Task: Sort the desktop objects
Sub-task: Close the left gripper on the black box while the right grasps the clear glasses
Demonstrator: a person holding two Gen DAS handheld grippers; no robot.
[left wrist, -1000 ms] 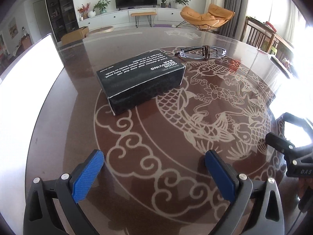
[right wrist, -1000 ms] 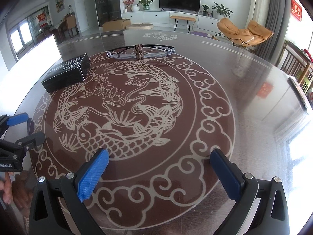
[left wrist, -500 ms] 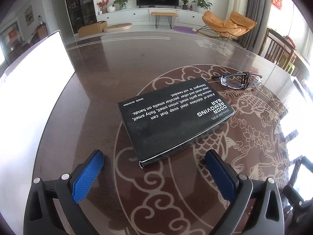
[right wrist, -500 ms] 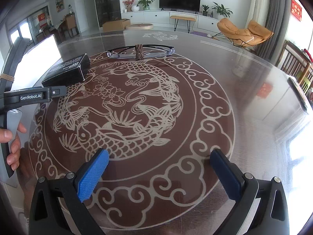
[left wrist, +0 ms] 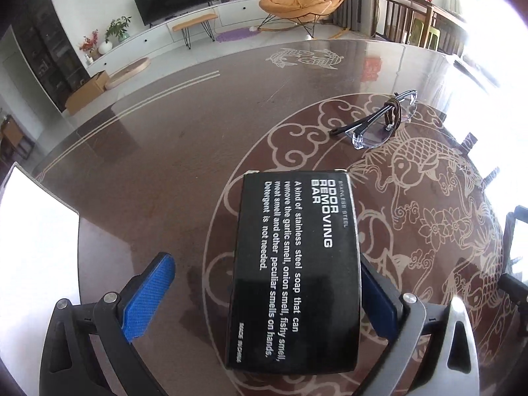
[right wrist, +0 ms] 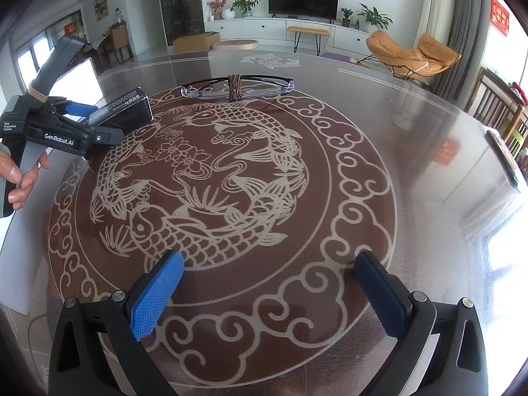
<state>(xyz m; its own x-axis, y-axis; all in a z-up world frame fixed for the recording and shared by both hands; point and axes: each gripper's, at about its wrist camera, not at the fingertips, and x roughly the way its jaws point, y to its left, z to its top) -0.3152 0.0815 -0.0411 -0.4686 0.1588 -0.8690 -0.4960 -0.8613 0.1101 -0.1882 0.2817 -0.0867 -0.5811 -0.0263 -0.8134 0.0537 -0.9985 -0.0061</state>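
A black box printed "ODOR REMOVING BAR" lies on the brown table between the fingers of my left gripper. The jaws are open; the right finger is beside the box edge and a gap shows at the left finger. The box also shows in the right wrist view, with the left gripper around it. Folded glasses lie beyond the box; they show at the table's far side in the right wrist view. My right gripper is open and empty above the carp pattern.
A white sheet lies at the table's left edge. A dark flat object lies at the right edge. Wooden chairs stand to the right of the table.
My left gripper has moved forward and turned, so the black box now lies between its fingers. The right gripper has not moved.
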